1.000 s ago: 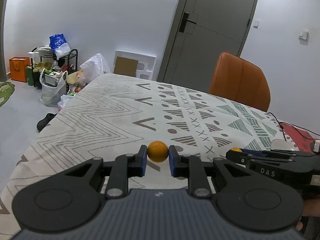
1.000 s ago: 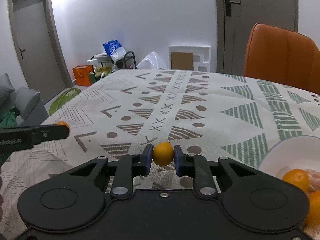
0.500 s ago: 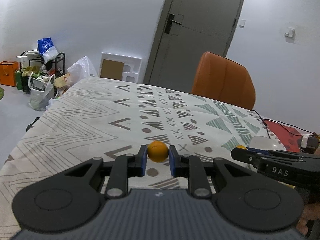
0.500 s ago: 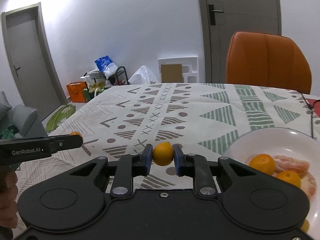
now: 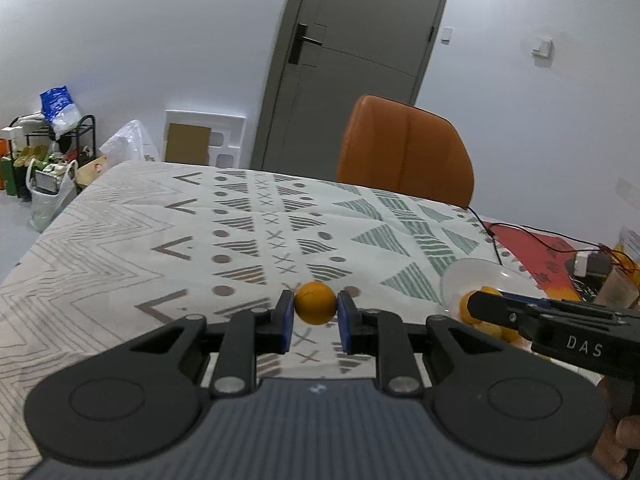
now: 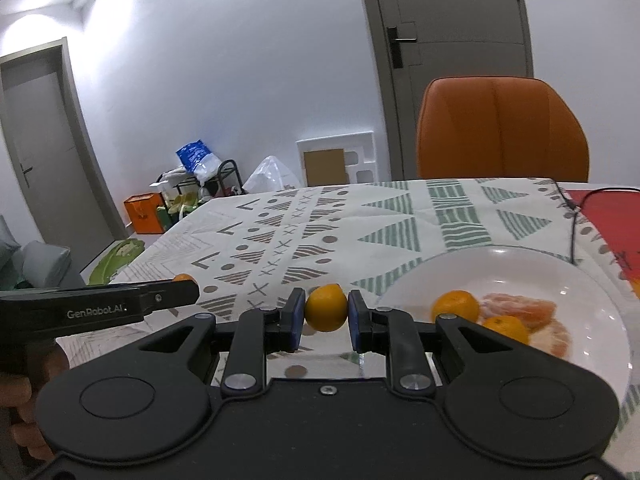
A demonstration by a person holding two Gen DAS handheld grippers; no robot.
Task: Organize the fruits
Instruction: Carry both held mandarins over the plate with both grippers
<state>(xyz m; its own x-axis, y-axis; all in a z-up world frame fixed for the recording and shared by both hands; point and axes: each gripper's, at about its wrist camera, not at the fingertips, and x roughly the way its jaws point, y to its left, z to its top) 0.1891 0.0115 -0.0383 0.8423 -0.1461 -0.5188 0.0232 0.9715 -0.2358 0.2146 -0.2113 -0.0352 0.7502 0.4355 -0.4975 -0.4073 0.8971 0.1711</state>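
tablecloth (image 6: pixel 392 216): we see matt printed cloth
plate (image 6: pixel 592 280): we see glossy white glaze
chair (image 6: pixel 500 128): smooth orange leather look

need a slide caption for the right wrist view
Right gripper clamps a small orange beside a white plate of citrus on a patterned tablecloth.

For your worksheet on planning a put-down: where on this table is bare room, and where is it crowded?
Free: the patterned tablecloth from the white plate leftward to the table's edge, and back to the orange chair. Crowded: the plate's right half, with two whole oranges and peeled segments, and the red mat corner with cables.
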